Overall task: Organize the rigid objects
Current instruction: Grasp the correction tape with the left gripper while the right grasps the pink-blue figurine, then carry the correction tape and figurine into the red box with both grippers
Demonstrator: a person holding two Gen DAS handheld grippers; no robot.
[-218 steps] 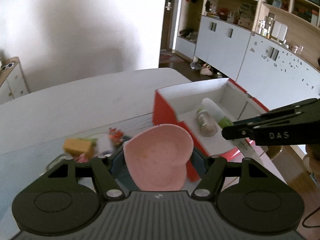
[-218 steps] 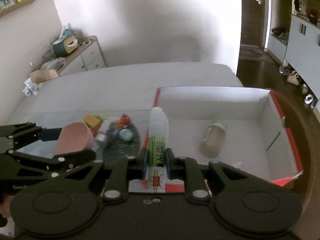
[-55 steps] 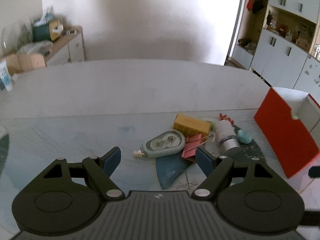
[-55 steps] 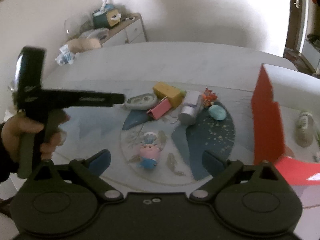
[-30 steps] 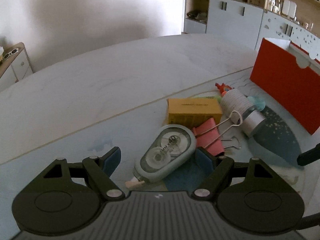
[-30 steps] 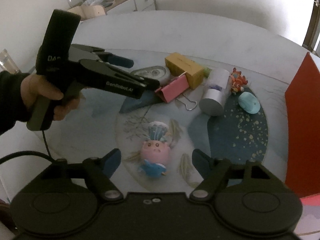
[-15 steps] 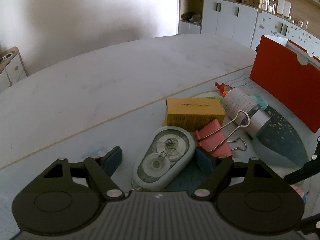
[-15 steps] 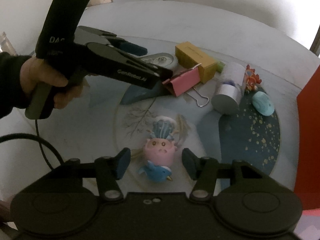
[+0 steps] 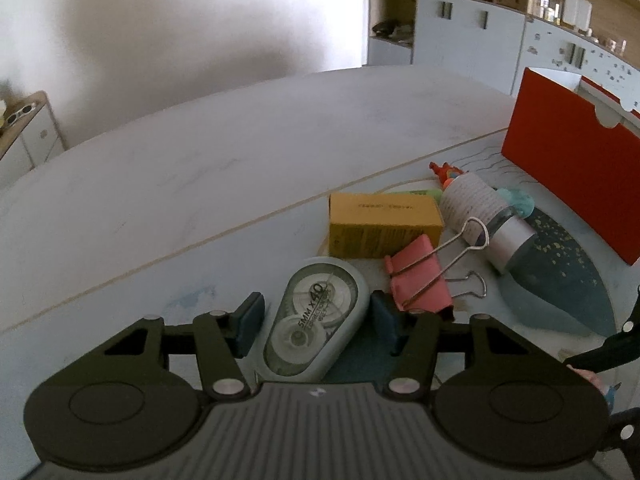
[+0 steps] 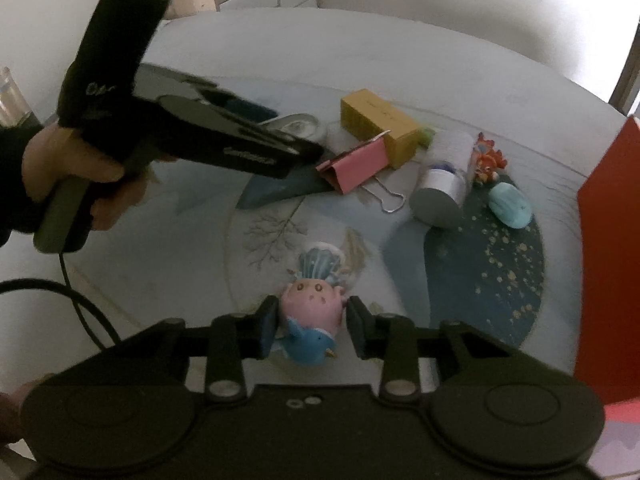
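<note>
- Both pairs of jaws are now narrower than a second ago, and both are closing.
- Left gripper (image 9: 315, 322) is straddling the correction tape (image 9: 318, 320), pads not pressing yet.
- Right gripper (image 10: 312, 330) is enclosing the pig figurine (image 10: 310, 308), seemingly for carrying to the red box (image 9: 572, 160).

Glossy translucent plastic correction tape dispenser (image 9: 316, 316), matt yellow cardboard box (image 9: 380, 220), pink binder clip (image 9: 420, 280) with shiny wire handles, smooth glossy plastic pig figurine (image 10: 312, 312)
</note>
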